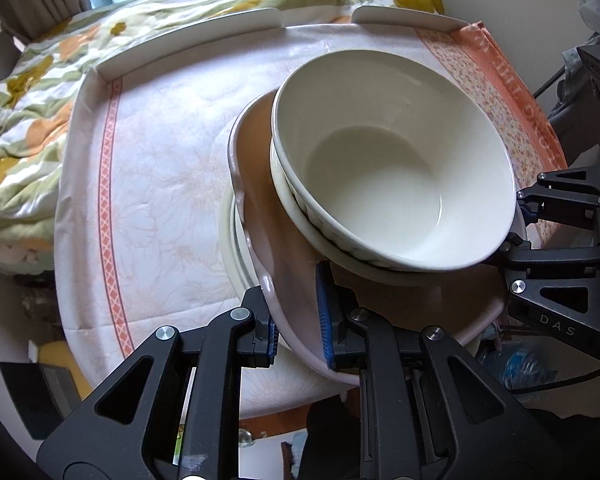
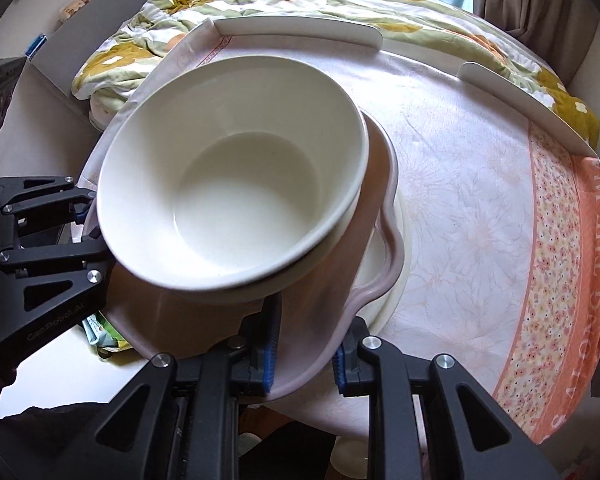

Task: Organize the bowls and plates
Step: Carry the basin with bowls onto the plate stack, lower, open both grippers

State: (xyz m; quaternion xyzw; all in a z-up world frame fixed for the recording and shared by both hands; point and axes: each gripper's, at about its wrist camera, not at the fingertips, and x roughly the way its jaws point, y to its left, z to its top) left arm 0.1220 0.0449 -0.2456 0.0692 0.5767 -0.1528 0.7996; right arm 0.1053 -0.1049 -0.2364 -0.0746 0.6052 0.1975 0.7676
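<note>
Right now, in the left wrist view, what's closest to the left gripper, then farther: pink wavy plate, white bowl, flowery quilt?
1. Pink wavy-rimmed plate: clamped in the left gripper.
2. White ceramic bowl: stacked on it, just beyond.
3. Flowery quilt: behind the table.

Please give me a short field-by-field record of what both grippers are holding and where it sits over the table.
held item: pink plate with wavy rim
on the plate: white bowl, nested in a second bowl
under the plate: pale plates, stacked
left gripper: shut on the pink plate's rim
right gripper: shut on the opposite rim
surface: tablecloth, floral, orange border
behind: white rail at the table edge, flowered quilt
</note>
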